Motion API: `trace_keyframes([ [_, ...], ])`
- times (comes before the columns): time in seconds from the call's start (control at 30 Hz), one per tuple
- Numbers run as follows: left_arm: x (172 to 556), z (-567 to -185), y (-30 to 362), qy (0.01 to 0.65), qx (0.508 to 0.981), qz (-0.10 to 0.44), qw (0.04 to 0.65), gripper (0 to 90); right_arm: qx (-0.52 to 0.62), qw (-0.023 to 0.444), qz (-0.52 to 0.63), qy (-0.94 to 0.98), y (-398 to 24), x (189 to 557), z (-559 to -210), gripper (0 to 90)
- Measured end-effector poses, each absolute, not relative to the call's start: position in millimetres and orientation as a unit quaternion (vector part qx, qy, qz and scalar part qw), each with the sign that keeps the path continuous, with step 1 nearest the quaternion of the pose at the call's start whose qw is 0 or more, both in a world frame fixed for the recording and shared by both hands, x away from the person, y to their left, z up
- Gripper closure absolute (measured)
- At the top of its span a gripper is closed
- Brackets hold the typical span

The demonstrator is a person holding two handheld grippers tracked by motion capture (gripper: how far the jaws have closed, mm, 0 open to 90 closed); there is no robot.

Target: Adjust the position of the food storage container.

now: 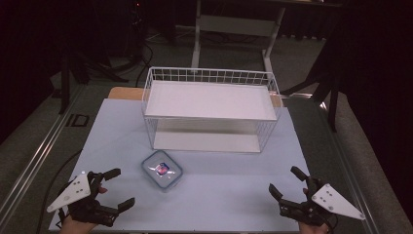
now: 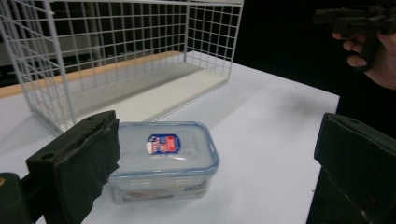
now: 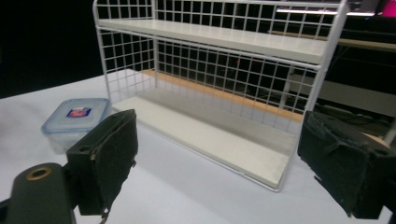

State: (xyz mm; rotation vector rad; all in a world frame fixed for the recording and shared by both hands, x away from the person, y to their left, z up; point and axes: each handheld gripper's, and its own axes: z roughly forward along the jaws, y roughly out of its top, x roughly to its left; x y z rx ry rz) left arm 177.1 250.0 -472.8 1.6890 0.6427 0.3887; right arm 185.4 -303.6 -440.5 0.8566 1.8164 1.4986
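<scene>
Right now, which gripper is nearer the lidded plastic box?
The left gripper: the box sits just beyond its open jaws, while the right gripper waits across the table.

Left gripper (image 1: 118, 189), right gripper (image 1: 283, 182): black jaws, foam-like pads, grey three-cornered top plates with small holes.

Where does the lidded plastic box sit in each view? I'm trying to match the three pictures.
High view: the plastic box lies left of centre on the table, in front of the wire rack.
Left gripper view: lower centre, just beyond the near pad.
Right gripper view: left edge, mid-height.
Shared landmark: the white wire rack behind the box.
</scene>
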Motion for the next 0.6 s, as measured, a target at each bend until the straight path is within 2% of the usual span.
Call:
trace_keyframes([
  [0.3,183.3,-459.7,248.6,0.264,0.735,0.181,0.598,1.4,0.320,0.308,0.569,0.693,-303.6,188.7,-441.0,11.1],
  [0.6,215.2,-466.5,255.3,0.288,0.750,0.176,0.568,2.5,0.316,0.303,0.585,0.682,-304.0,185.7,-436.8,11.1],
])
